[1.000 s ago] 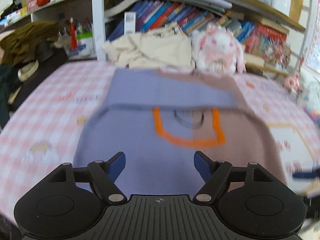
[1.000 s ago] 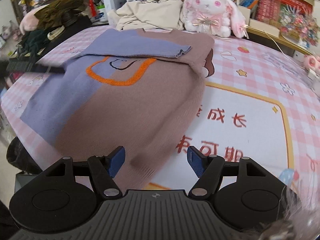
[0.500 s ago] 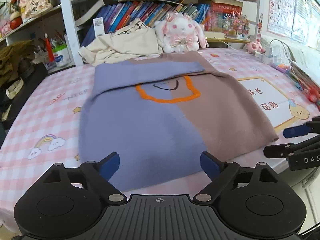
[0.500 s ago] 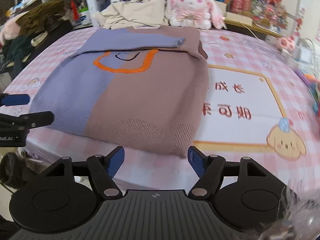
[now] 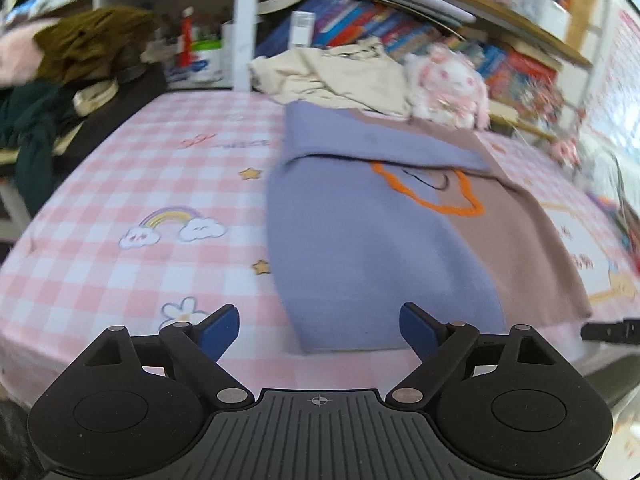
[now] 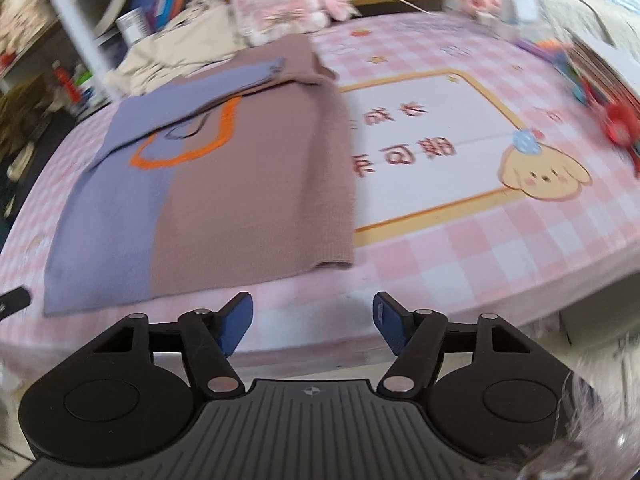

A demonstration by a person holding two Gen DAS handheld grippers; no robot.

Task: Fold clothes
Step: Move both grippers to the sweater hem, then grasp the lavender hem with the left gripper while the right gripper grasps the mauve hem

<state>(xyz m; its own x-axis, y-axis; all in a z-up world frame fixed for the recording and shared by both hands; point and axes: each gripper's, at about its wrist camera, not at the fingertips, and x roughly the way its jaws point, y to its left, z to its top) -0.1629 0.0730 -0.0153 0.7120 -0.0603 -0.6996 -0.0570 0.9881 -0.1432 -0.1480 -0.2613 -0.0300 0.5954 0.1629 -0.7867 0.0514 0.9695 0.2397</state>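
Knitted in two halves, lilac on the left and brown on the right, your one sweater (image 5: 384, 240) lies flat on the pink checked tablecloth (image 5: 132, 184). Its long axis runs away from you, with the hem at the near table edge and the shoulders toward the bookshelf (image 5: 400, 36). One lilac sleeve (image 6: 192, 92) is folded across the chest, above an orange outlined patch (image 6: 188, 148).

Your left gripper (image 5: 318, 326) hovers just short of the hem's lilac corner, jaws spread, holding nothing. Your right gripper (image 6: 312, 322) hangs off the table edge near the brown corner, jaws likewise spread and empty.

Behind the sweater sit one crumpled cream garment (image 5: 332, 76) and one fluffy white-and-pink plush rabbit (image 6: 280, 0).
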